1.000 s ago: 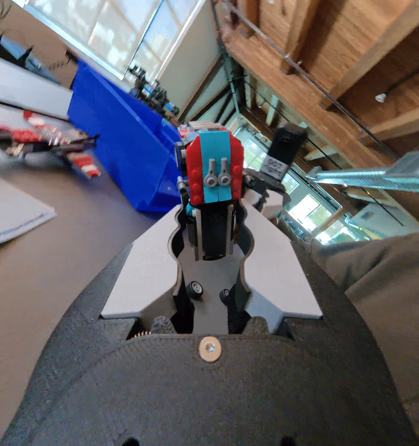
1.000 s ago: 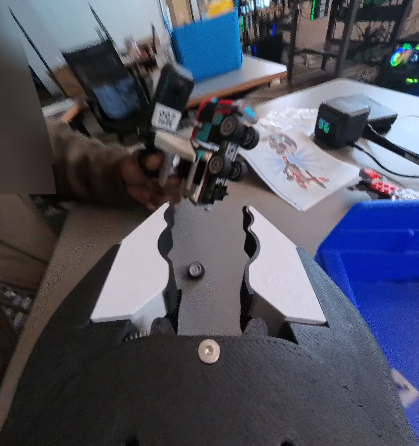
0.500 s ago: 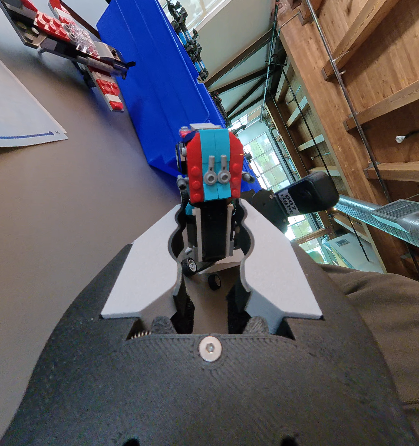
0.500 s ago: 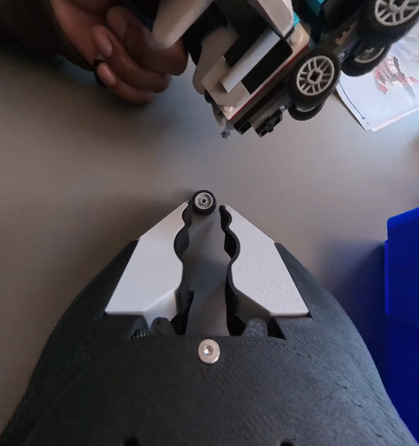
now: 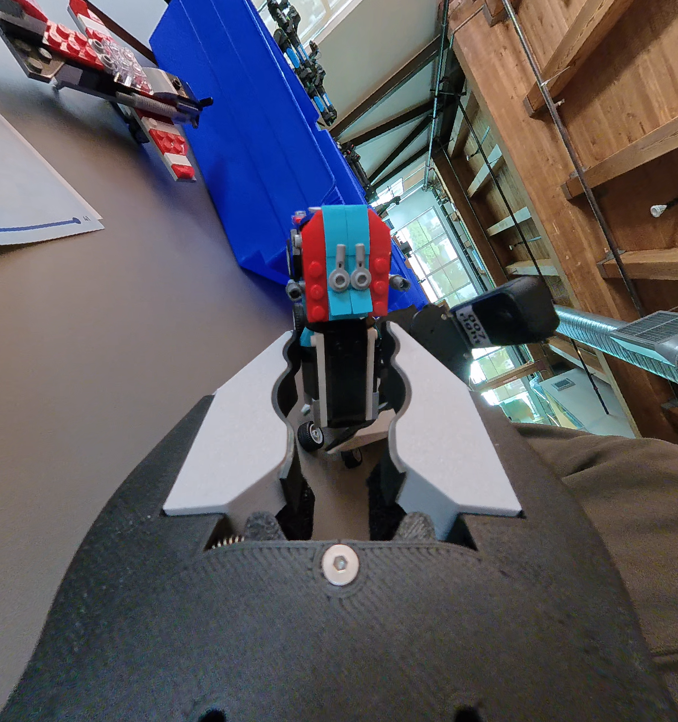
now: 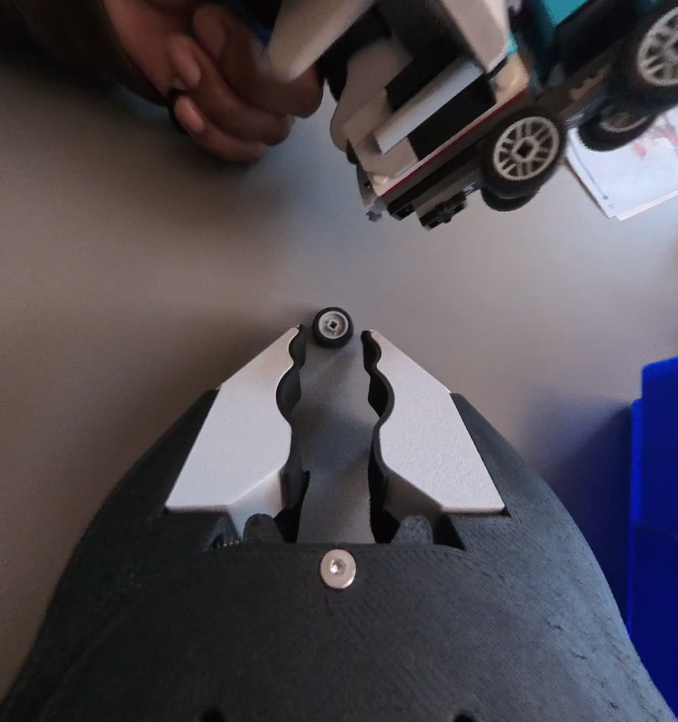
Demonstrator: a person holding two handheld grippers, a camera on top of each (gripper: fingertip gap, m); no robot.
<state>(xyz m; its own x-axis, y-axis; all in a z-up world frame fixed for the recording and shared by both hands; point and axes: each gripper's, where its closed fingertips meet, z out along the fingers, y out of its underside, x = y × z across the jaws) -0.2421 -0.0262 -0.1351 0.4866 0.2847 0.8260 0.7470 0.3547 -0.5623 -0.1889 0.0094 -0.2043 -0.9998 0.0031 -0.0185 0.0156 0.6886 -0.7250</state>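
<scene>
Toy car point(image 5: 345, 297): red and teal brick build, being held clear of the grey table point(image 5: 95, 351), nose pointing away, black-and-white body sitting between the left gripper point(image 5: 343, 340) fingers. Being clamped there from both sides, as seen in the left view; in the right view, appearing at top right with spoked wheels showing.

Small loose wheel point(image 6: 332, 327): black tyre, grey hub, lying flat on the table. Sitting right at the tips of the right gripper point(image 6: 331, 336), jaws narrowly parted, daylight showing on both sides of the tyre, so not being gripped. Second little wheel point(image 5: 311, 433) showing low between the left fingers, on the table beneath.

Lying around: blue bin point(image 5: 251, 156) beside the car, a red brick model point(image 5: 106, 78) at far left, a paper sheet point(image 5: 17, 187) near it. Person's hand point(image 6: 220, 90) showing at the right view's top left.

Judging from this: car in hand, loose wheel not yet picked up.
</scene>
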